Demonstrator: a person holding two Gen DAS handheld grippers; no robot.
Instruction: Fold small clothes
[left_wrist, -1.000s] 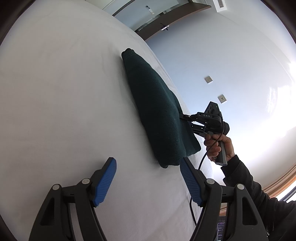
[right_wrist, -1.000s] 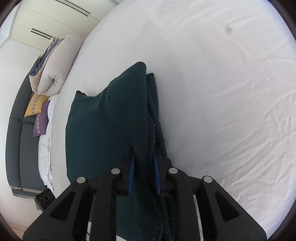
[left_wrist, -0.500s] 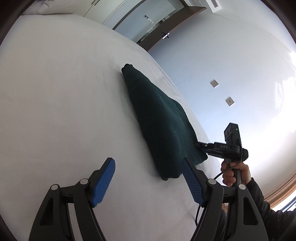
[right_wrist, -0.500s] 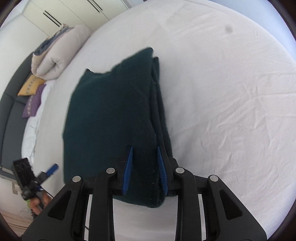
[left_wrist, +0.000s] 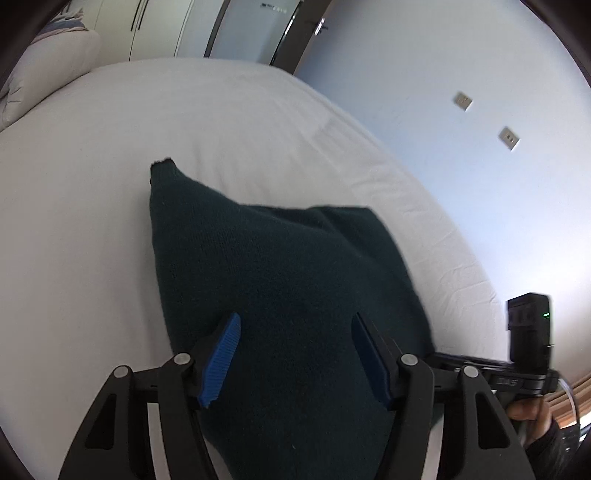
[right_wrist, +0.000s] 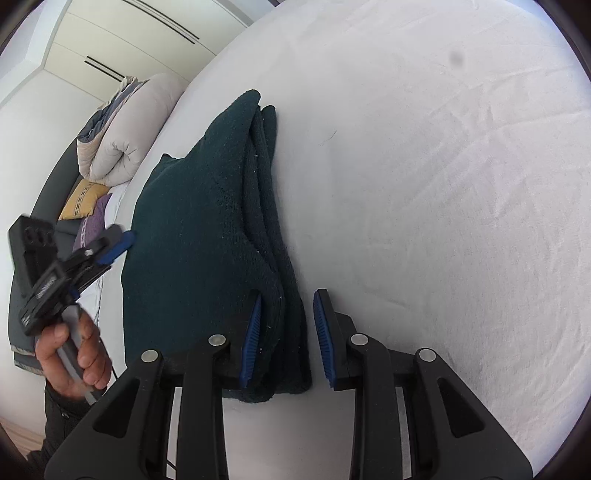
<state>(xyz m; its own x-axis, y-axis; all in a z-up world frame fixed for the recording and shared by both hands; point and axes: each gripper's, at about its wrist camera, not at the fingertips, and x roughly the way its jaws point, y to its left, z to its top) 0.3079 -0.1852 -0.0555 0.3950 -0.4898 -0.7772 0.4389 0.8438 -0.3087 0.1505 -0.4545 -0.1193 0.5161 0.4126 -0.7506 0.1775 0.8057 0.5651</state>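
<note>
A folded dark green knit garment (left_wrist: 280, 280) lies on the white bed (left_wrist: 92, 221). It also shows in the right wrist view (right_wrist: 207, 229) as a stack of several layers. My left gripper (left_wrist: 295, 362) is open, its blue pads spread wide above the garment's near end. My right gripper (right_wrist: 286, 341) is open, its jaws either side of the stack's folded near edge without pinching it. The left gripper also appears in the right wrist view (right_wrist: 110, 247), held by a hand at the garment's left side. The right gripper's body shows at the right of the left wrist view.
A rolled beige duvet (right_wrist: 125, 133) and yellow and purple cushions (right_wrist: 85, 206) lie at the bed's far end. White wardrobes (right_wrist: 129, 44) stand behind. A pale wall with two sockets (left_wrist: 509, 138) runs along the bed's far side. The white sheet (right_wrist: 443, 203) spreads right of the garment.
My right gripper has opened and let go of the garment's edge; the lifted fold now lies flat. My left gripper has swung over the garment's near end.
</note>
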